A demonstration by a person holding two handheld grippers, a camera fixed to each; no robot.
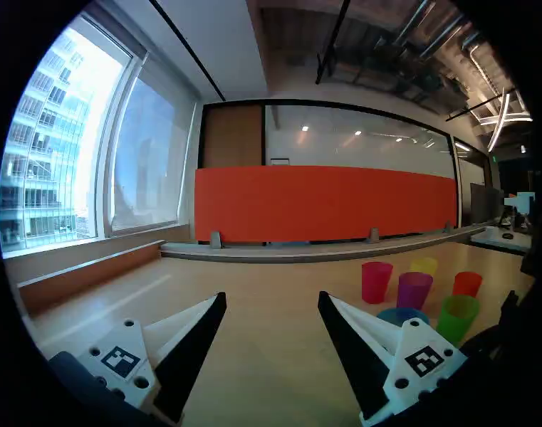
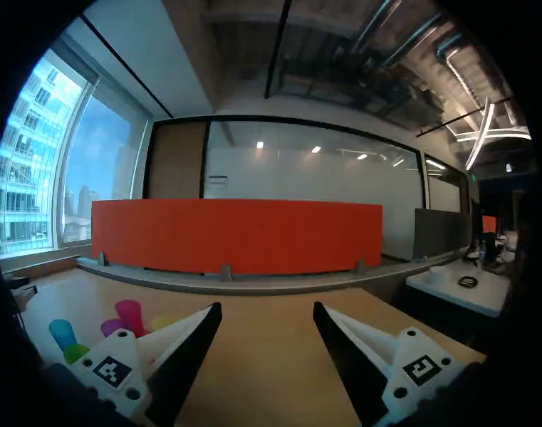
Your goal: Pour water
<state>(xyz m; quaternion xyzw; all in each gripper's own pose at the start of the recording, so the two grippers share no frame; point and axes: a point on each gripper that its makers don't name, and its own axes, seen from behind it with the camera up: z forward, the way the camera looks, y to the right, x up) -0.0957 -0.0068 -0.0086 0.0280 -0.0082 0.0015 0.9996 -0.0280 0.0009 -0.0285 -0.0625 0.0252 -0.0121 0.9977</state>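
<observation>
Both tools gape wide, gripping nothing: the left tool [image 1: 271, 294] and right tool [image 2: 267, 306] hover above the wooden bench [image 1: 271, 370]. Six coloured cups [image 1: 413, 288] stand clustered on it, untouched, right of the left tool.

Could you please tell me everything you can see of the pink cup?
The pink cup is a plain, translucent-looking plastic tumbler narrowing toward its base. It stands upright, open end up, on the wooden table, leftmost of the coloured cups in the left gripper view, with the purple cup close beside it. Nothing grips it; its contents cannot be told.
</observation>
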